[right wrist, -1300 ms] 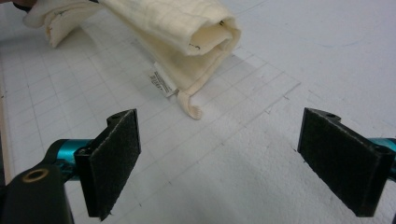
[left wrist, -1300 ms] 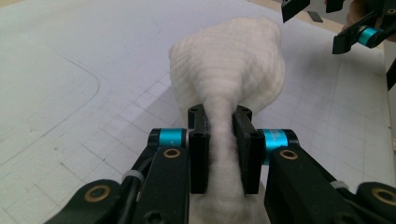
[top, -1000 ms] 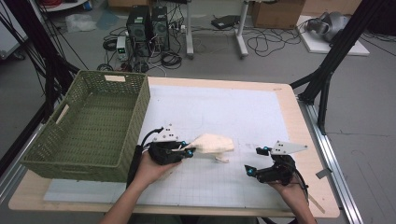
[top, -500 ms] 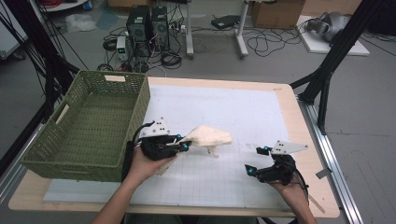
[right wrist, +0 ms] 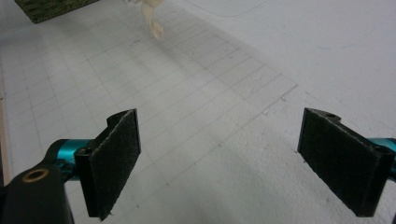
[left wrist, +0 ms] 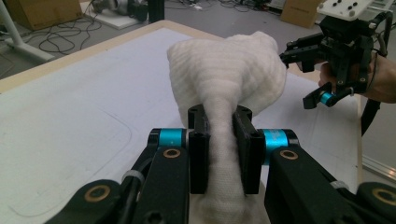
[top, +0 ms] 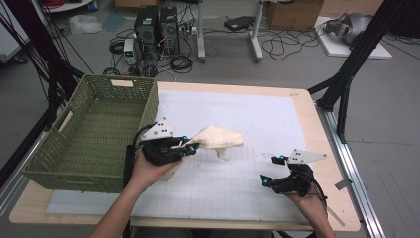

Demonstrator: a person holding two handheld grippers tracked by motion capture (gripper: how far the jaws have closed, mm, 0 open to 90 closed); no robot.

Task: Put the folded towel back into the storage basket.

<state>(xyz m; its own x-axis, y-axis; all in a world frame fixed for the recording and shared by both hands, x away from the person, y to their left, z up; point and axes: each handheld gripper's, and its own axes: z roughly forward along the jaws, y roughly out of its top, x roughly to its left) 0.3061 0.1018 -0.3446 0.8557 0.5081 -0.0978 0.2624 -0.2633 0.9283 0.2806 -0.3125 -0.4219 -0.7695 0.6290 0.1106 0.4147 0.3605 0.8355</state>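
High view first: the white cloth is off the surface, bunched and hanging in the air just right of the green basket, its loose tail dangling toward the gridded white mat. Left gripper has it, jaws pinched narrow on one end of the fabric, gripper lying roughly level and pointing right. The person's left hand wraps the gripper body from below, close to the basket's near right corner.

Left gripper view confirms the hold: the cloth is squeezed between the two black jaws, a thick fold running down through them and a rounded lump bulging above. Behind it sits the other gripper, held in a hand at the far right.

Out to the right gripper now: it is low over the mat near the front right of the surface, well apart from the cloth, jaws spread wide with nothing between them. Right gripper view shows both pads open over bare grid, the cloth's tail hanging at the top and a corner of the basket beside it.
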